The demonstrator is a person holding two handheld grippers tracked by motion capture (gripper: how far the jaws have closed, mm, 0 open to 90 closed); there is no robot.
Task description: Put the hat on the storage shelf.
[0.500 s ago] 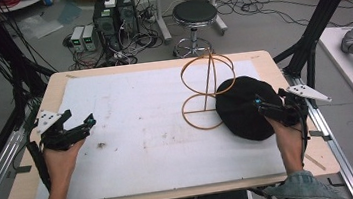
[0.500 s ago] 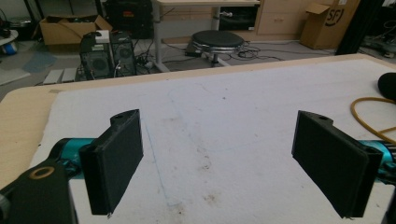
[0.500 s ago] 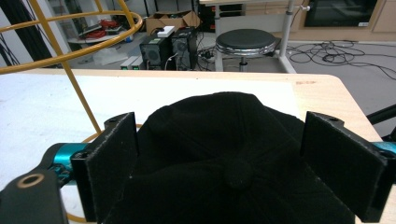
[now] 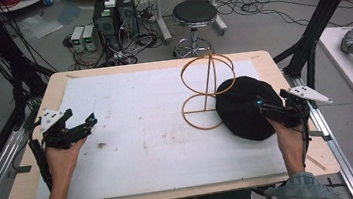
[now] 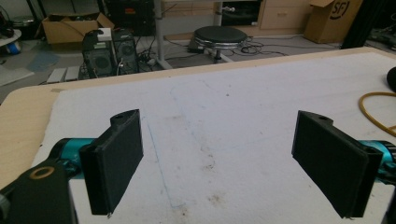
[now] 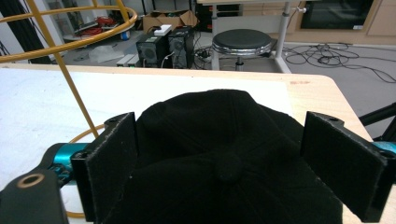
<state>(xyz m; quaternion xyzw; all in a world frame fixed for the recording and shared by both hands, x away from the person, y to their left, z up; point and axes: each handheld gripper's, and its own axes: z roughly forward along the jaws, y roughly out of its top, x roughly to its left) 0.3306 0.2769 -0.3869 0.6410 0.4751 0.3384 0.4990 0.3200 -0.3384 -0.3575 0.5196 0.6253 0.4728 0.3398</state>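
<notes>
At the table's right side | black cap (image 4: 243, 108) lies flat beside yellow wire stand (image 4: 207, 88) | likely soft, light, floppy; pinch crown fabric or brim | right hand-held gripper (image 4: 262, 106) jaws apart over cap, not clamped | left hand-held gripper (image 4: 89, 122) apart, empty

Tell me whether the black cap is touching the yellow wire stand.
Touching. In the high view the black cap lies over the near edge of the yellow wire stand, hiding part of its base ring, with no gap between them.
</notes>
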